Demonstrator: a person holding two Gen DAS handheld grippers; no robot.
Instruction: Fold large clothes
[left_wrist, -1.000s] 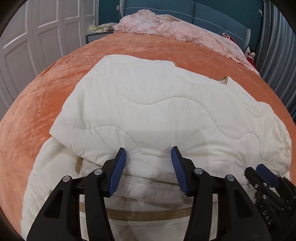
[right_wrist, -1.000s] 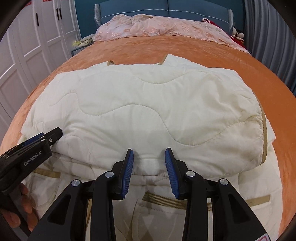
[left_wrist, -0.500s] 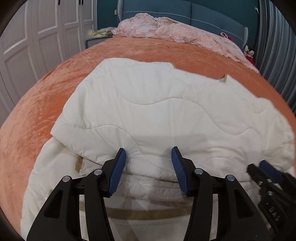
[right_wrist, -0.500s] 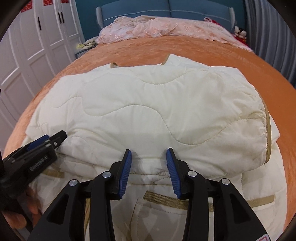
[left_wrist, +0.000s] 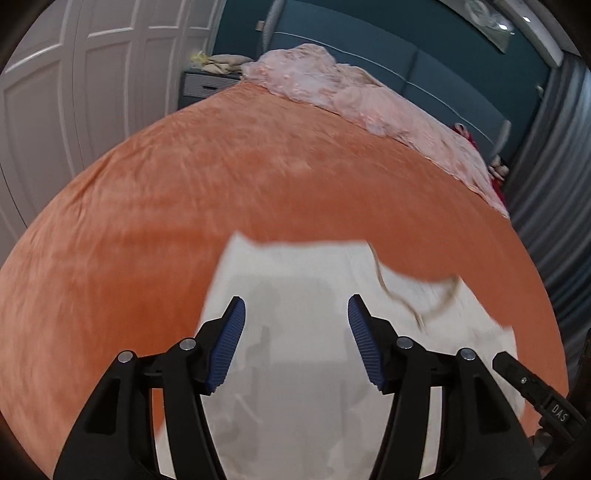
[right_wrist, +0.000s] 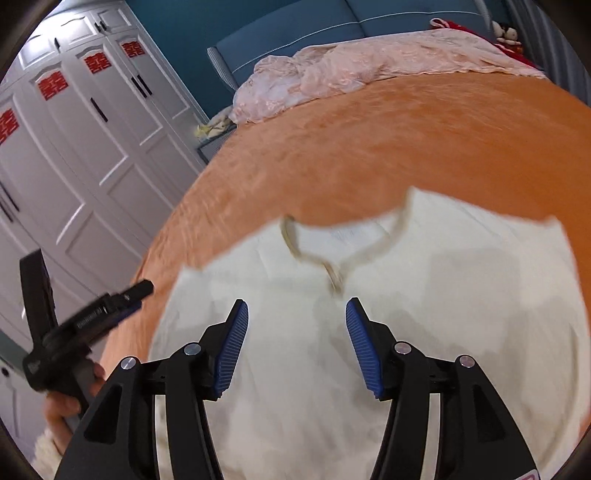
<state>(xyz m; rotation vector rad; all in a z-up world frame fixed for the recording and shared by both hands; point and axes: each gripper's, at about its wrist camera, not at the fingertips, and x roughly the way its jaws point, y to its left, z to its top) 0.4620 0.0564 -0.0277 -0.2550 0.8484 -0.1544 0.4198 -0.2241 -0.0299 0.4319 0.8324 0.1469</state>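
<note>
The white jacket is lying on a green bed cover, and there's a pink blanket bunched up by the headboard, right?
Not green: in the right wrist view the white jacket lies on an orange bed cover. The pink blanket is bunched up by the headboard.

A cream quilted jacket (right_wrist: 369, 332) with tan collar trim lies folded, neckline up, on the orange bedspread (right_wrist: 406, 140).

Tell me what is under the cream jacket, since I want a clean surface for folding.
The cream jacket lies on the orange bedspread, which shows all around it. Whatever sits directly beneath the jacket is covered and cannot be seen.
</note>
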